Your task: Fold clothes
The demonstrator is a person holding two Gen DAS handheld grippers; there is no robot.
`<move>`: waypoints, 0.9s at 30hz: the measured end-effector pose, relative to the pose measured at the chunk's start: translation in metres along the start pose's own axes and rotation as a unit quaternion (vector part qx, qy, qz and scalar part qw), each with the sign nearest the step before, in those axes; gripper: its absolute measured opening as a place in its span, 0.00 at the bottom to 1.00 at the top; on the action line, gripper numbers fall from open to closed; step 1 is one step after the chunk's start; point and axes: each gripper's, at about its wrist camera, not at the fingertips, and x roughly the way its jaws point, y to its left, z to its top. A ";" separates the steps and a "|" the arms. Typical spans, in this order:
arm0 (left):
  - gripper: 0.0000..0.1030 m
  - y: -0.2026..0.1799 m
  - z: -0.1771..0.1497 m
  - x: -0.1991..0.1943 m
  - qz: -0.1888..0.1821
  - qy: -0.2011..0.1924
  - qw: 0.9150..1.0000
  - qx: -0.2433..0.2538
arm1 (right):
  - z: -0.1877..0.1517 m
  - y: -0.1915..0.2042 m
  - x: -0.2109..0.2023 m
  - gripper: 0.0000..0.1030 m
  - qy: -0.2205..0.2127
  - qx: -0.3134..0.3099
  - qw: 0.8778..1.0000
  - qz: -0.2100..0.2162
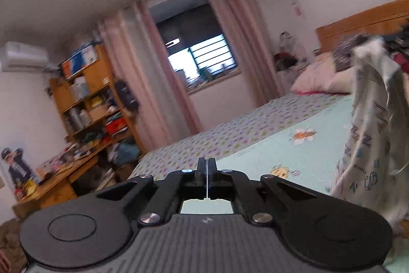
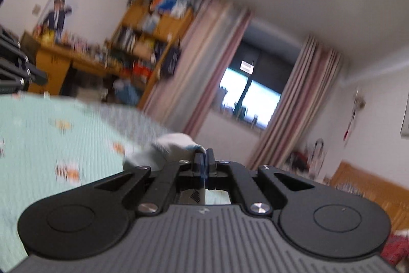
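A white garment (image 1: pixel 368 134) printed with dark letters hangs in folds at the right of the left wrist view, lifted above the pale green bedspread (image 1: pixel 281 145). My left gripper (image 1: pixel 206 163) is shut, its fingers pressed together over the bed with no cloth showing at their tips; it stands left of the hanging garment. In the right wrist view my right gripper (image 2: pixel 204 154) is shut on a blue-edged hem of the white garment (image 2: pixel 168 147), which bunches up to the left of its fingers. The view is blurred.
Pink pillows (image 1: pixel 317 81), a wooden headboard (image 1: pixel 358 24) and a heap of clothes (image 1: pixel 401 42) lie at the bed's far end. A cluttered wooden shelf and desk (image 1: pixel 89 99) stand beyond the bed beside the curtained window (image 1: pixel 199 55). A black device part (image 2: pixel 18 68) shows at the left edge.
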 end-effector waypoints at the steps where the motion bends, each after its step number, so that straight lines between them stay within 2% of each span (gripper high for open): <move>1: 0.05 -0.001 0.000 -0.007 -0.012 -0.006 1.000 0.009 | 0.006 0.001 -0.002 0.01 -0.005 0.000 1.000 -0.001; 4: 0.22 -0.028 -0.022 -0.032 -0.076 -0.024 0.996 0.027 | 0.019 0.004 -0.003 0.01 -0.014 -0.001 1.000 -0.005; 6: 0.35 -0.059 -0.043 -0.046 -0.134 -0.028 0.990 0.038 | 0.025 0.004 0.004 0.01 -0.013 0.001 1.000 -0.008; 7: 0.44 -0.082 -0.053 -0.051 -0.153 -0.027 0.986 0.059 | 0.028 0.004 0.005 0.01 -0.011 0.003 1.000 -0.009; 10: 0.47 -0.150 -0.081 -0.066 -0.196 -0.029 0.973 0.116 | 0.038 0.011 -0.005 0.01 -0.003 0.009 1.000 -0.010; 12: 0.53 -0.179 -0.088 -0.072 -0.184 -0.036 0.975 0.119 | 0.046 0.017 -0.013 0.01 -0.002 0.007 1.000 -0.015; 13: 0.62 -0.189 -0.089 -0.072 -0.165 -0.037 0.979 0.113 | 0.049 0.019 -0.015 0.01 -0.001 0.006 1.000 -0.018; 16: 0.77 -0.213 -0.090 -0.071 -0.120 -0.055 0.987 0.093 | 0.057 0.023 -0.022 0.01 0.001 0.005 1.000 -0.024; 19: 0.84 -0.222 -0.085 -0.056 -0.097 -0.061 0.990 0.077 | 0.061 0.025 -0.027 0.01 0.001 0.009 1.000 -0.026; 21: 0.83 -0.225 -0.079 -0.043 -0.088 -0.060 0.992 0.067 | 0.064 0.027 -0.031 0.01 -0.002 0.008 1.000 -0.030; 22: 0.70 -0.226 -0.078 -0.035 -0.097 -0.049 0.992 0.064 | 0.065 0.027 -0.032 0.01 -0.003 0.008 0.999 -0.031; 23: 0.36 -0.224 -0.080 -0.025 -0.111 -0.036 0.991 0.064 | 0.066 0.025 -0.032 0.02 -0.005 0.009 0.999 -0.032; 24: 0.11 -0.222 -0.080 -0.017 -0.118 -0.015 0.991 0.066 | 0.066 0.025 -0.034 0.02 -0.008 0.008 0.999 -0.036; 25: 0.04 -0.215 -0.080 -0.009 -0.115 0.006 0.992 0.059 | 0.066 0.024 -0.035 0.02 -0.009 0.007 0.999 -0.041; 27: 0.04 -0.178 -0.074 -0.007 -0.098 0.010 0.995 0.022 | 0.063 0.021 -0.039 0.01 -0.013 0.003 0.998 -0.055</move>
